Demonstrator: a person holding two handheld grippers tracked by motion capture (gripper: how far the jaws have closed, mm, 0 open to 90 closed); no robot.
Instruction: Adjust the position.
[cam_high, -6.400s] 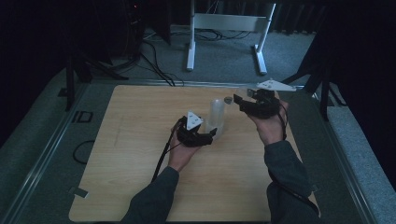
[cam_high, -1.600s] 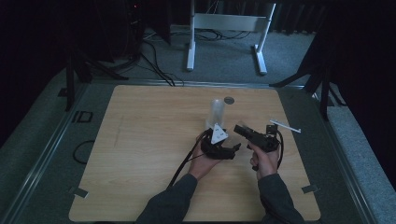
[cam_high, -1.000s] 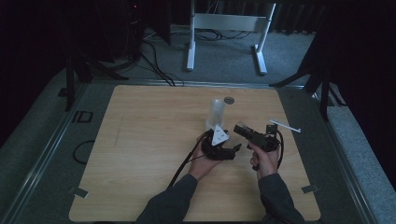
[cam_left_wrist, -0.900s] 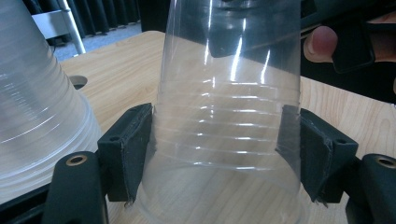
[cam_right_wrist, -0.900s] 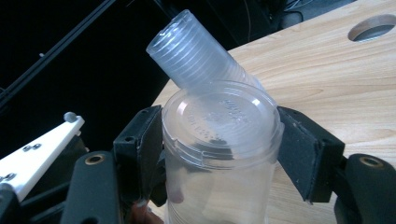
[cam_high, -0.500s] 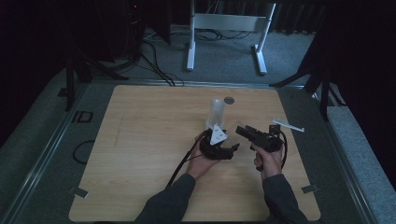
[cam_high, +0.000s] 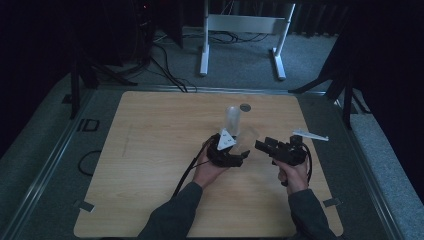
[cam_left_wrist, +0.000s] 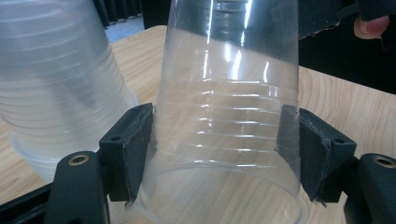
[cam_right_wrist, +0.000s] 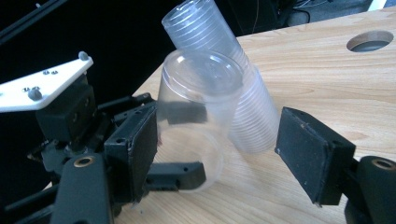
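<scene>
The left gripper (cam_high: 239, 159) clamps a single clear cup (cam_left_wrist: 224, 121), mouth down, just beside the cup stack (cam_high: 233, 120) at mid-table. Squeezing harder could buckle its thin wall. The right gripper (cam_high: 260, 146), its jaws just opened, holds nothing.

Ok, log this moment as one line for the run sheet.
left tool: clamped on single clear cup | right tool: open, jaws just widened, nothing between pads | cup stack: on table

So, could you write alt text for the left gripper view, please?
A clear plastic cup, upside down on the wooden table, is held between the left gripper's black fingers. A stack of cups stands beside it.
</scene>
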